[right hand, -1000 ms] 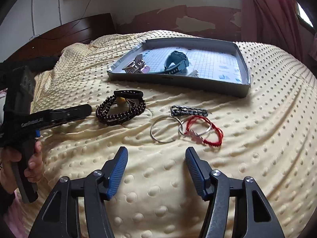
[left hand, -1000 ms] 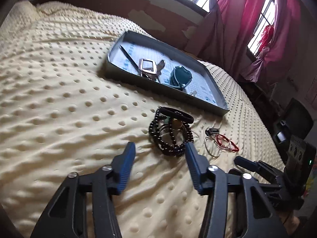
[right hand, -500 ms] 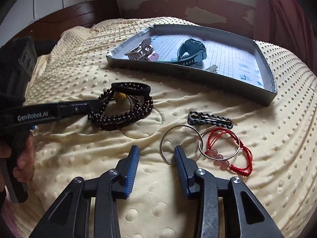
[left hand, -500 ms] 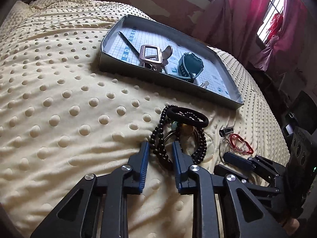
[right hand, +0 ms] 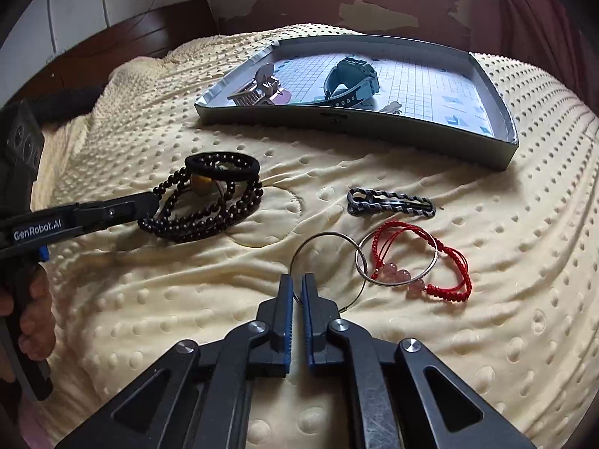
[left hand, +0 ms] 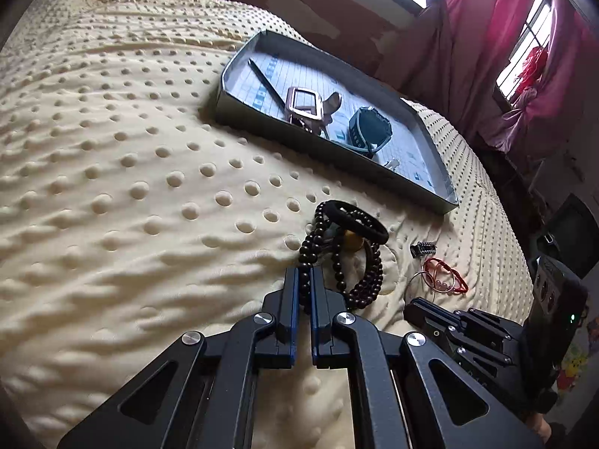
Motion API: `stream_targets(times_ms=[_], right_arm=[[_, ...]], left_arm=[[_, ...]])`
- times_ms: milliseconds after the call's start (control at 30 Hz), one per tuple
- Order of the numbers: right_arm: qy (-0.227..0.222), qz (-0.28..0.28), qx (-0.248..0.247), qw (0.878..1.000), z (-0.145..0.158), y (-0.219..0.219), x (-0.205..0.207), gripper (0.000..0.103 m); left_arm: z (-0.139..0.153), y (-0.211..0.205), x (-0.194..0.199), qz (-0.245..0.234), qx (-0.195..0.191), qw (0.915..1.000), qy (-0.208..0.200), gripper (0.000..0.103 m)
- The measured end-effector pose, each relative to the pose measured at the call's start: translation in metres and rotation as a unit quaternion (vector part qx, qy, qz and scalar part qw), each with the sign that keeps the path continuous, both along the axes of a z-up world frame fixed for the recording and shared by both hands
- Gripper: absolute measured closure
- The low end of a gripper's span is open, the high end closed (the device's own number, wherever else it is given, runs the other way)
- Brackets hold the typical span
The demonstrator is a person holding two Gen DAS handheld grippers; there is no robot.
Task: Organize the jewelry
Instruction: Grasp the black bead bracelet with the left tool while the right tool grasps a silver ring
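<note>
On a dimpled cream blanket (right hand: 505,262) a shallow grey tray (right hand: 374,123) is set, a watch (right hand: 352,78) inside. Dark round beads (left hand: 359,277) are pinched by the left gripper (left hand: 304,280); a thin wire ring (right hand: 325,273) is clamped by the right gripper (right hand: 295,288). Only the right view shows a hand (right hand: 35,318).

We are looking low and close along both grippers across the bedspread (left hand: 112,172), both views sharing the tray (right hand: 355,119).
</note>
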State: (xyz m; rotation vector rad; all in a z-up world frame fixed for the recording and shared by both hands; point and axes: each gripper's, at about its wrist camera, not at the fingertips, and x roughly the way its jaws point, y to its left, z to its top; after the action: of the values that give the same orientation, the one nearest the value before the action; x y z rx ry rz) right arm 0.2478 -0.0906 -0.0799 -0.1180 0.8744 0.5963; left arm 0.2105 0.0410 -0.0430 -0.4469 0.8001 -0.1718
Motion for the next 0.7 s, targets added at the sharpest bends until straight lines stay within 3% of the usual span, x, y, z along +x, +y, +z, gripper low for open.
stream_targets(times_ms=[267,533,633,700], right_arm=[[0.040,0.016,0.083,0.996,0.012,-0.002,-0.014,0.100],[0.056,0.024,0.168,0.984,0.035,-0.001,-0.033,0.100],[0.045,0.026,0.167,0.985,0.043,0.000,-0.038,0.100],[0.020,0.023,0.133,0.991,0.045,0.004,-0.040,0.100]], left_arm=[[0.020,0.003,-0.032,-0.007,0.009,0.9994,-0.033,0.100],[0.042,0.013,-0.043,-0.013,-0.032,0.9965,-0.076,0.100],[0.046,0.020,-0.045,-0.012,-0.056,0.9950,-0.083,0.100],[0.047,0.022,-0.045,-0.011,-0.056,0.9948,-0.084,0.100]])
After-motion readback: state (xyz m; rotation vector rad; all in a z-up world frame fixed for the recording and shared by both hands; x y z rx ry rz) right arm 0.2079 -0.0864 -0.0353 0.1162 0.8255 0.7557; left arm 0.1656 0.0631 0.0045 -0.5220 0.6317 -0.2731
